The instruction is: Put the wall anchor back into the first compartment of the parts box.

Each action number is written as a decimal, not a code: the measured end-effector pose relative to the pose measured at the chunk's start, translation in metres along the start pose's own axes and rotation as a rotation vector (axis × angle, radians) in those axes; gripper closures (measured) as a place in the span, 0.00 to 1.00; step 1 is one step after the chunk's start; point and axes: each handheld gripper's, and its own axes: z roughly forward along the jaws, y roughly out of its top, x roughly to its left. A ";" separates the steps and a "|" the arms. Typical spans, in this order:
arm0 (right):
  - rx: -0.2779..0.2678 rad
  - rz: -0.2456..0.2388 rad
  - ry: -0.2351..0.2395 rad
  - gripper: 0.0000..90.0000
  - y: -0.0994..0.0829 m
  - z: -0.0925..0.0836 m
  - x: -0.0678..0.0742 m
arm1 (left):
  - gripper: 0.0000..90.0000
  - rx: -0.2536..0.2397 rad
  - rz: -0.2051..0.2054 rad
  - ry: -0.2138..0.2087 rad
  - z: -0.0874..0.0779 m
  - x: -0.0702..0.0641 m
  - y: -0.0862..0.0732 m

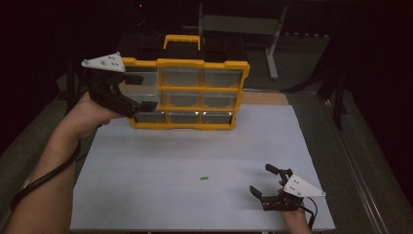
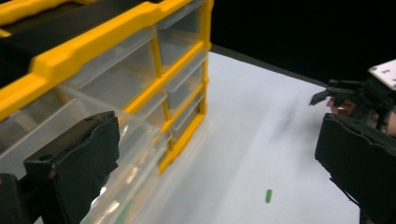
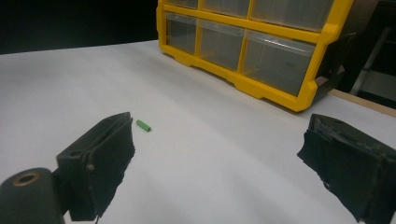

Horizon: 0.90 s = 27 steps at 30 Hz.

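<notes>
- Jaws of left gripper (image 1: 137, 92) spread wide at the left end of the yellow drawer cabinet (image 1: 187, 92), flanking a pulled-out clear drawer (image 2: 93, 135) without pressing it; likely opened to take the part.
- Right gripper (image 1: 265, 183) rested near right on the white table (image 1: 170, 161), jaws released, holding nothing.
- Green piece (image 1: 203, 178) lay loose mid-table, well apart from both; nothing blocked the reach.

The left gripper (image 1: 138, 91) is raised with black jaws spread wide, while the right gripper (image 1: 262, 181) rests low, likewise agape.
</notes>
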 end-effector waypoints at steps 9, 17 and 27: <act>-0.001 0.004 -0.001 0.09 0.000 0.000 0.001 | 0.00 0.023 0.039 -0.087 0.020 -0.026 -0.004; -0.001 0.005 0.001 0.09 0.000 0.001 0.001 | 0.00 0.056 0.076 -0.143 0.044 -0.044 -0.015; 0.001 -0.003 0.003 0.09 0.000 0.000 0.000 | 0.00 0.076 0.092 -0.190 0.074 -0.060 -0.032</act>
